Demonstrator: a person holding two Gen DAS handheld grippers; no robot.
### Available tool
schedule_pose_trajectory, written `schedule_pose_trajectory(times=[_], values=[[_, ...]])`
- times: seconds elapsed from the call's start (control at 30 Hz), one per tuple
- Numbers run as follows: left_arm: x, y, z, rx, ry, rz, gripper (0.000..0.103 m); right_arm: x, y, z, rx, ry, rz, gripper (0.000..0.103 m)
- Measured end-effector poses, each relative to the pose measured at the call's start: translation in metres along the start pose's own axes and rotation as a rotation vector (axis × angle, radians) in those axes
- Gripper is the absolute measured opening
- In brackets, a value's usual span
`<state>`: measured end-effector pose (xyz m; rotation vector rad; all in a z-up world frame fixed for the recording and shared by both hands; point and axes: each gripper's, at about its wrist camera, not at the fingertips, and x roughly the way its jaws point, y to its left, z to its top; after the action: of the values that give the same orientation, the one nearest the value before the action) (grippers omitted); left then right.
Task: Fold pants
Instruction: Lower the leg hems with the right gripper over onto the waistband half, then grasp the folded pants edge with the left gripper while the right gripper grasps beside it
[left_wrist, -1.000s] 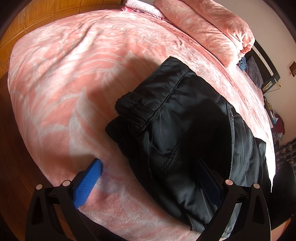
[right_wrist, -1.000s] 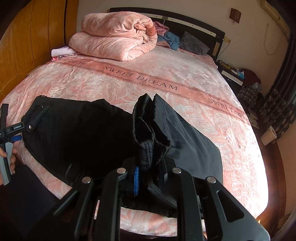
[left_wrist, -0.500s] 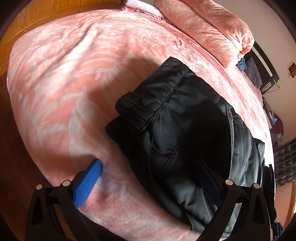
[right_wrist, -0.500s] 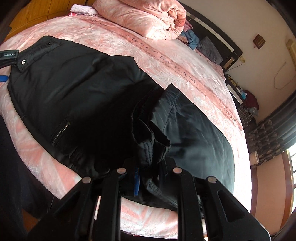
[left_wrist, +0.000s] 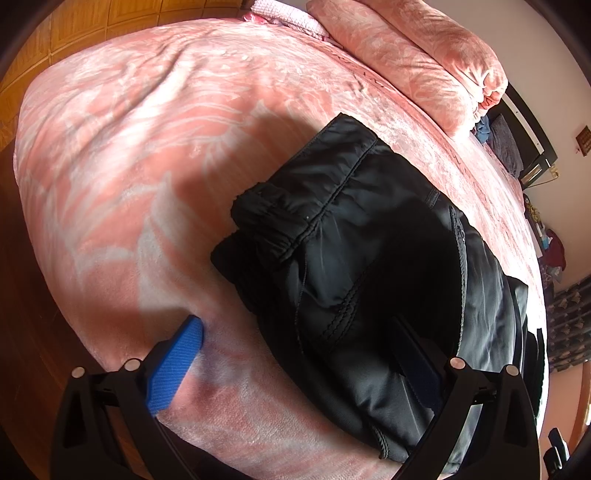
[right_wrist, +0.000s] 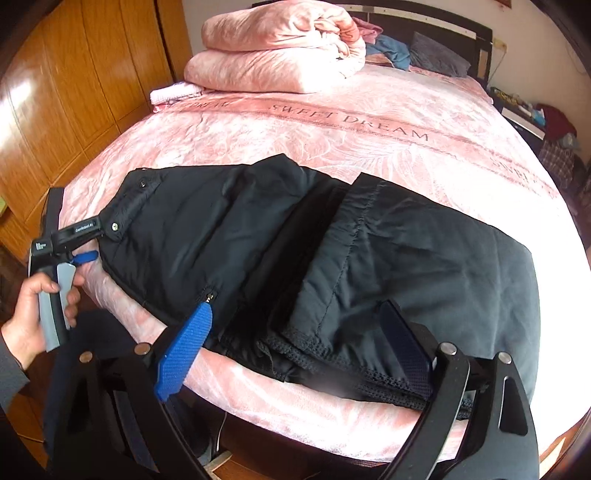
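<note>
While the black pants (right_wrist: 295, 251) lie folded near the bed's (right_wrist: 369, 147) front edge, the right gripper (right_wrist: 295, 343) is opening over their hem, gripping nothing. Left gripper (left_wrist: 295, 354) stands wide apart at the waistband. Folded blankets (right_wrist: 280, 48) sit well behind.

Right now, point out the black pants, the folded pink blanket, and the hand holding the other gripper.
black pants (right_wrist: 424, 258), right wrist view, on the upper folded leg panel.
folded pink blanket (right_wrist: 273, 51), right wrist view, on its front fold.
hand (right_wrist: 33, 314), right wrist view, on its back, around the grey handle.
</note>
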<state>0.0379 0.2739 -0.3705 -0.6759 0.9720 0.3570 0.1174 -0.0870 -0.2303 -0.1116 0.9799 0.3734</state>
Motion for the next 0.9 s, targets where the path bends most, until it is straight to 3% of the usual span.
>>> schedule_pose_trajectory(times=[0.07,0.23,0.27,0.3,0.37,0.6,0.77,0.83,0.87,0.9], values=[[0.000,0.000,0.000,-0.001,0.000,-0.002,0.099,0.006,-0.005,0.001,0.013,0.048,-0.009,0.066],[0.000,0.002,0.000,-0.002,0.000,-0.012,0.099,0.033,-0.011,-0.005,0.058,0.126,-0.026,0.061],[-0.001,0.002,0.000,-0.002,0.000,-0.016,0.099,0.036,-0.012,-0.008,0.074,0.132,-0.006,0.051],[-0.001,0.002,0.000,-0.002,0.000,-0.020,0.099,0.038,-0.013,-0.009,0.088,0.139,0.017,0.030],[-0.001,0.003,-0.001,-0.001,0.001,-0.022,0.099,0.041,-0.010,-0.011,0.095,0.159,0.047,0.014],[0.000,0.002,0.000,-0.004,0.000,-0.022,0.099,0.022,0.008,-0.003,0.053,0.108,0.067,0.012],[0.000,0.001,0.000,-0.005,0.001,-0.017,0.099,0.047,0.004,-0.009,0.048,0.200,0.068,0.014],[0.000,0.001,0.001,-0.004,0.004,-0.021,0.099,0.048,0.001,-0.008,0.056,0.214,0.087,0.018],[-0.002,0.001,0.001,-0.003,0.004,-0.027,0.099,0.047,0.001,-0.005,0.050,0.229,0.107,0.025],[-0.004,0.001,0.002,-0.001,0.002,-0.036,0.099,0.044,0.001,0.000,0.045,0.238,0.135,0.042]])
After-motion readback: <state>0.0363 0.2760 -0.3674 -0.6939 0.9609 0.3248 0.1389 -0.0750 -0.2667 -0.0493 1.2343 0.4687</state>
